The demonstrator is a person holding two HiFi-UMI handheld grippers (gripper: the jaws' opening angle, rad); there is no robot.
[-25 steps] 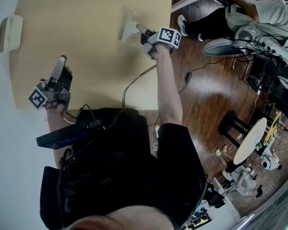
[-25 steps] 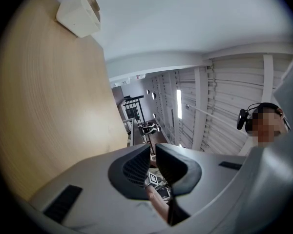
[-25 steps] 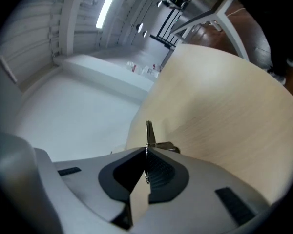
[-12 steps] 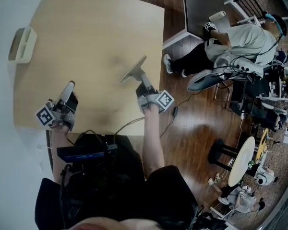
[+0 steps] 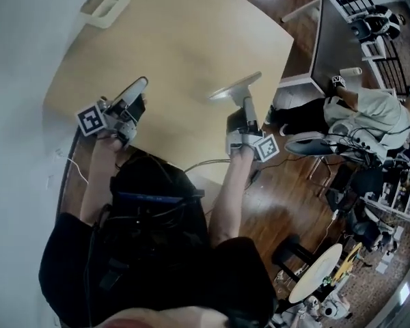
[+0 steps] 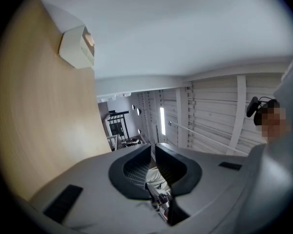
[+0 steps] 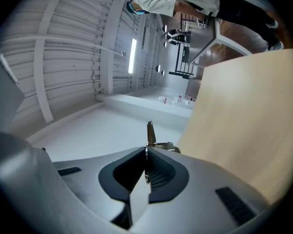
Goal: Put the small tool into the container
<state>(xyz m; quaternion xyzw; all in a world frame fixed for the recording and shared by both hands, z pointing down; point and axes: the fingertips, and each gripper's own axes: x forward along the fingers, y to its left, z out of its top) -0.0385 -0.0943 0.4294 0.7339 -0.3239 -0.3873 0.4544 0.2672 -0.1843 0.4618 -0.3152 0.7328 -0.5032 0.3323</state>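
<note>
Small tool (image 7: 149, 132): in the right gripper view, this slim metal piece is sticking out past the fingertips. Its long axis is running along the line of the jaws, and its tip is pointing straight ahead, away from the gripper and towards a pale wall. A short side part is branching off to the right near its base.
Right gripper (image 7: 146, 152): the dark pads are pressing together on the tool's lower end.
Table (image 7: 244, 121): pale wood is filling the right of that view.
Left gripper (image 6: 153, 147): in the left gripper view, the jaws are standing slightly apart and pinching nothing.
Container (image 6: 77, 47): cream-coloured, it is sitting on the table's far part beside the wall, at that view's upper left.
Both grippers: in the head view, they are hanging over the table's near edge, left and right, well apart from the container at the far corner. The tool is showing too small to make out there.
</note>
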